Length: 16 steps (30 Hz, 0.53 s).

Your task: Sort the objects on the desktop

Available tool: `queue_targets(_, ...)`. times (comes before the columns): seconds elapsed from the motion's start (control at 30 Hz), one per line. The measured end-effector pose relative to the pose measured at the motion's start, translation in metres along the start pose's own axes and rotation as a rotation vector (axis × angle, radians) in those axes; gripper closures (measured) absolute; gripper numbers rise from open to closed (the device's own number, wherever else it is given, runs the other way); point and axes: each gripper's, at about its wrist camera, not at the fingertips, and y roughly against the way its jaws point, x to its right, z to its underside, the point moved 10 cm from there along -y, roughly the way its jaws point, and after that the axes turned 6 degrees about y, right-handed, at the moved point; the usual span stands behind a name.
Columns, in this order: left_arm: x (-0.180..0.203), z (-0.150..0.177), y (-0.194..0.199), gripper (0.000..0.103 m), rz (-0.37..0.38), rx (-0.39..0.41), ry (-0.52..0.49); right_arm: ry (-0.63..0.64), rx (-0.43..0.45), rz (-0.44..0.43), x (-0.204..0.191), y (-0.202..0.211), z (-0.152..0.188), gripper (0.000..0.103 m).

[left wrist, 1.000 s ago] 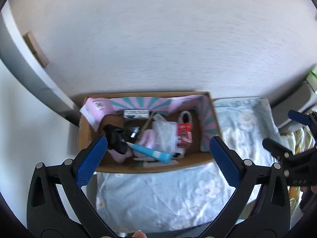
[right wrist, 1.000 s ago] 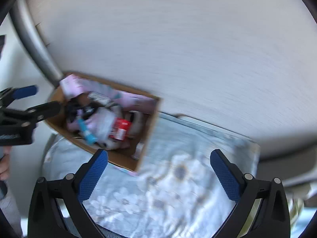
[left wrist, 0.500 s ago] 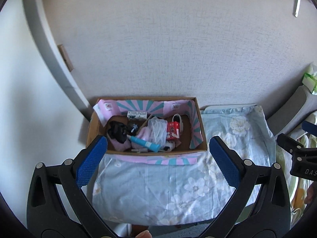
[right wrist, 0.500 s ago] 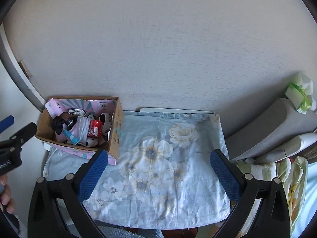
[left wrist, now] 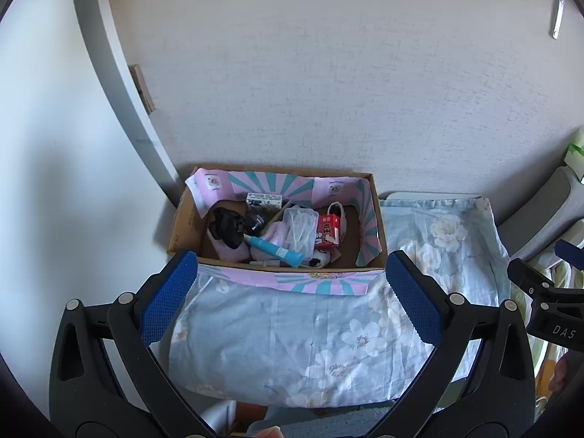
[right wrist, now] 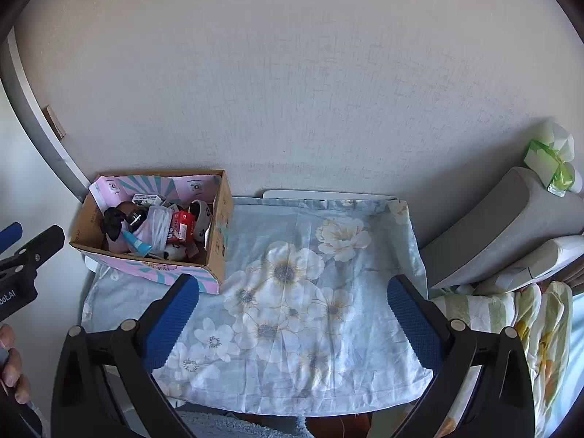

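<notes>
Looked like a late stage of the sorting, perhaps already the end. Saw all the small objects gathered inside the cardboard box (left wrist: 182, 226), at the far left of the tabletop (right wrist: 328, 194), close against the wall. Counted there a black bundle (left wrist: 226, 226), a blue tube (left wrist: 272, 250), a clear plastic bag (left wrist: 299, 226), a red packet (left wrist: 326, 231) and a small white printed box (left wrist: 263, 200), lying mixed and touching one another. Found nothing loose on the floral cloth (right wrist: 292, 292) that covered the rest of the tabletop. Could not tell whether the things in the box followed any order, nor whether other objects waited outside the two views. Judged therefore that little or nothing was left to do, unless the task meant taking things out of the box.

Held the left gripper (left wrist: 291, 259) spread wide, with nothing between its blue pads (left wrist: 168, 299) and touching nothing. Pointed it toward the box from the near side, well apart from the contents. Held the right gripper (right wrist: 292, 284) spread wide too, empty, in the air over the middle of the cloth, to the right of the box.
</notes>
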Motion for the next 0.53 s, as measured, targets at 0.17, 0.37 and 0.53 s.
queue_targets(0.17,0.002,-0.001,-0.001,0.0,0.003,-0.004,-0.003,0.006,-0.002,-0.001,0.002,-0.002,0.0,0.0)
queue_targets(0.37,0.008,-0.003,-0.004,0.0,-0.01,0.021,-0.019,0.005,-0.009,0.003,0.005,-0.006,-0.002,0.0)
queue_targets(0.53,0.009,-0.006,-0.007,0.0,-0.032,0.026,-0.026,0.012,-0.029,-0.008,0.004,-0.014,-0.002,0.0)
